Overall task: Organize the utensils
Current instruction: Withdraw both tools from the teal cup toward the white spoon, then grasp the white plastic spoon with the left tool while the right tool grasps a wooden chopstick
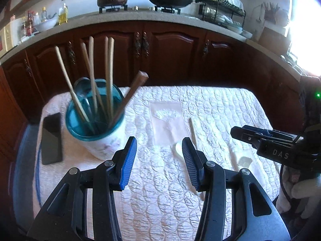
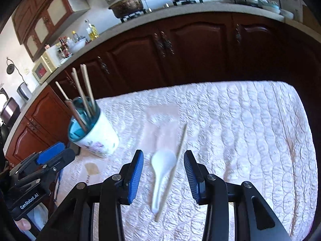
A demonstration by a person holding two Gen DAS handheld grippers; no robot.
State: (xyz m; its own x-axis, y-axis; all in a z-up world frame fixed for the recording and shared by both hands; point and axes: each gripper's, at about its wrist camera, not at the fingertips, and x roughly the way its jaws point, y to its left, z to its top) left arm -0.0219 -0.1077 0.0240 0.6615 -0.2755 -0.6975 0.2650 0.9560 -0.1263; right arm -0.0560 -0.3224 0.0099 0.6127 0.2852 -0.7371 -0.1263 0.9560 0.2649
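Spoon [image 2: 161, 166] and chopstick [image 2: 176, 160] lie side by side on my tabletop [image 2: 240, 130], between my right gripper's [image 2: 163, 172] opening jaws, untouched. Left gripper [image 1: 159, 160] gapes empty; cup [image 1: 96, 118] at ten o'clock.

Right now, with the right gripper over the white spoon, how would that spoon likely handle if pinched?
The white spoon looks glossy and ceramic-like, so probably rigid, slippery and chippable. A loose chopstick lies against it and could get pinched too. The quilted cloth should stop it sliding.
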